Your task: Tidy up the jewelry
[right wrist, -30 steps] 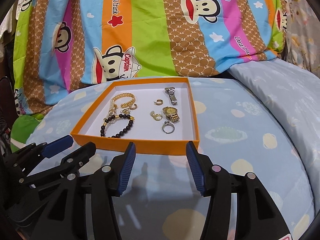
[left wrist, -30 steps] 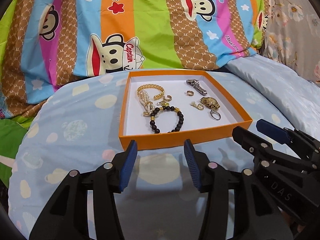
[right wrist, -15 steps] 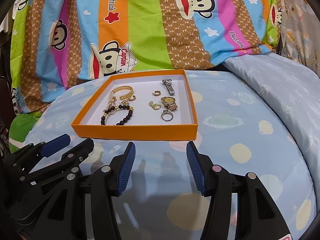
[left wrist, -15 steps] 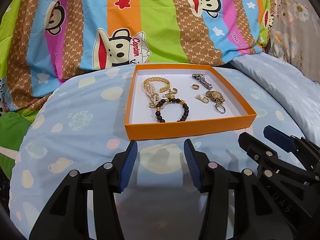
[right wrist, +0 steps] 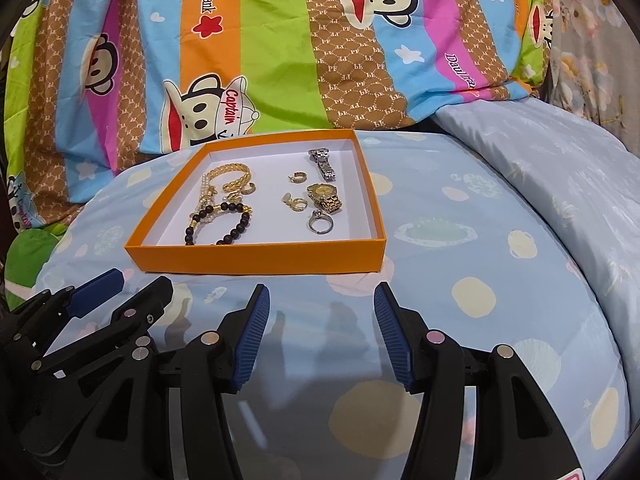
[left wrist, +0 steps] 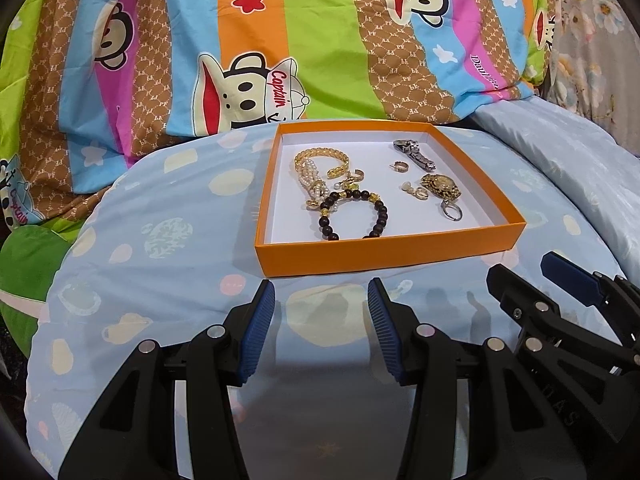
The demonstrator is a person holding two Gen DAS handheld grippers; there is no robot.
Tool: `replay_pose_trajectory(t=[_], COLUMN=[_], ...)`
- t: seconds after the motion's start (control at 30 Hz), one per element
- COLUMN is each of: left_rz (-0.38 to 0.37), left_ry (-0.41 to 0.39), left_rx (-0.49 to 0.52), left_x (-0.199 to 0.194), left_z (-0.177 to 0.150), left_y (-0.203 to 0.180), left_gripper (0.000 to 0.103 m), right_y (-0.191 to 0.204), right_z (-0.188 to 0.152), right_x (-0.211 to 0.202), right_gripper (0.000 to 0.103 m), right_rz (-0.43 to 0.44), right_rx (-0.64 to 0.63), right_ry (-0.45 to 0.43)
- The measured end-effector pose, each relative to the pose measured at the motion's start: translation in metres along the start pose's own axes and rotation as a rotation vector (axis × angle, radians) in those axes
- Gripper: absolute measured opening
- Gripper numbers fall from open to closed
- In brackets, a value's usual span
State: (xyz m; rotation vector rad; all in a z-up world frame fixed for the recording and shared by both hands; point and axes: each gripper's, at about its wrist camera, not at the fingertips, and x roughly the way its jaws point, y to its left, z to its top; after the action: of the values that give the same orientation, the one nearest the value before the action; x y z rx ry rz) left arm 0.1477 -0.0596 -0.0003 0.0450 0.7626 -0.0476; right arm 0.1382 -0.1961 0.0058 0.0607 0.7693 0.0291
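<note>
An orange tray [left wrist: 384, 254] [right wrist: 256, 258] with a white floor lies on the blue bedsheet. In it are a gold chain bracelet [left wrist: 320, 157] [right wrist: 232, 171], a pearl strand [left wrist: 314, 182], a black bead bracelet [left wrist: 378, 216] [right wrist: 240, 226], a gold watch [left wrist: 440, 185] [right wrist: 325, 197], a silver ring [left wrist: 452, 213] [right wrist: 320, 224] and small gold earrings [left wrist: 416, 191]. My left gripper [left wrist: 322, 336] [right wrist: 120, 292] is open and empty, in front of the tray. My right gripper [right wrist: 322, 338] [left wrist: 532, 276] is open and empty beside it.
A striped monkey-print quilt [left wrist: 280, 40] [right wrist: 280, 40] is piled behind the tray. A pale blue pillow [right wrist: 560, 168] lies at the right. A floral fabric [left wrist: 600, 40] is at the far right.
Both grippers have drawn back from the tray and risen a little, so it looks smaller and farther. The jewelry has not moved.
</note>
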Motion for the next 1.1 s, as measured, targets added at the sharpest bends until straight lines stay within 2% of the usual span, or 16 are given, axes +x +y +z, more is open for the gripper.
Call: replay_pose_trajectory(t=[0.37, 1.1], left_rz=[0.021, 0.086], left_ry=[0.016, 0.023], left_rx=[-0.001, -0.002], left_x=[0.0044, 0.0057], left_z=[0.0008, 0.0012], left_y=[0.0002, 0.0003], left_gripper=[0.047, 0.057], right_y=[-0.0014, -0.0011], right_z=[0.0016, 0.0016], right_x=[0.0026, 0.0021], right_gripper=[0.058, 0.058], right_rz=[0.01, -0.017], right_rx=[-0.003, -0.02], right_ry=[0.006, 0.001])
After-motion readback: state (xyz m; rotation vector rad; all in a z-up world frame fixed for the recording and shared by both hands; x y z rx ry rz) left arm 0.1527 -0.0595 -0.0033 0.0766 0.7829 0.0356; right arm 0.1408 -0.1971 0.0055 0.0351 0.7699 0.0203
